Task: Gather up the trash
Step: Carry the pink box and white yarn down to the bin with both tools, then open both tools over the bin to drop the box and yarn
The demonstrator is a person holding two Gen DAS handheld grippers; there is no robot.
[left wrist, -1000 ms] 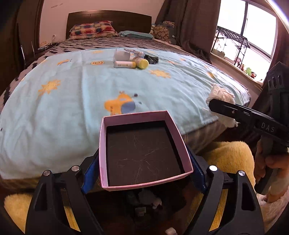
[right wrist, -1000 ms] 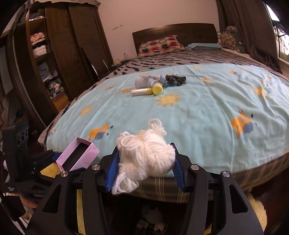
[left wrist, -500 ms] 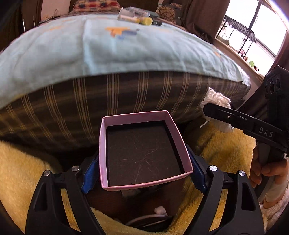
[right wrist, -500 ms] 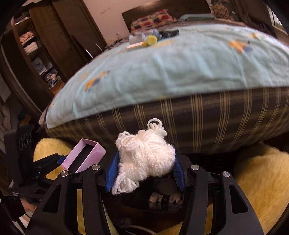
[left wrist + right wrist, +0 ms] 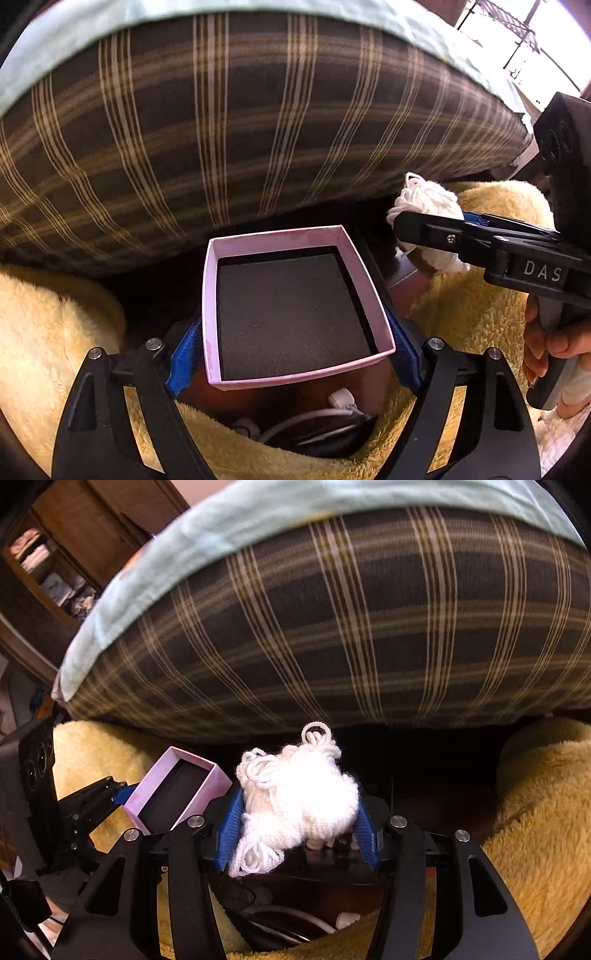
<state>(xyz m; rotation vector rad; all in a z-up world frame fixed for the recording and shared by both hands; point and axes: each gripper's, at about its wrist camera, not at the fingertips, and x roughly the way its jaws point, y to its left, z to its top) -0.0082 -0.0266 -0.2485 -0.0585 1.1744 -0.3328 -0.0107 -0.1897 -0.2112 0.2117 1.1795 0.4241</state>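
My left gripper (image 5: 293, 343) is shut on a pink open box (image 5: 291, 302) with a dark lining, held low in front of the bed's side. The box also shows in the right wrist view (image 5: 177, 790). My right gripper (image 5: 297, 827) is shut on a ball of white yarn (image 5: 299, 805), right beside the box. The yarn also shows in the left wrist view (image 5: 428, 199), with the right gripper (image 5: 424, 229) just right of the box. Below both grippers is a dark opening between yellow fleece holding cables and small white items (image 5: 314, 424).
The striped brown mattress side (image 5: 240, 122) fills the view ahead, with the light blue sheet (image 5: 332, 502) on top. Yellow fleece (image 5: 535, 812) lies left and right on the floor. A wooden wardrobe (image 5: 66, 561) stands at the left.
Both grippers have dropped from above the bed to floor level with their loads. The bed top has left view, and the dark opening with cables now shows beneath them.
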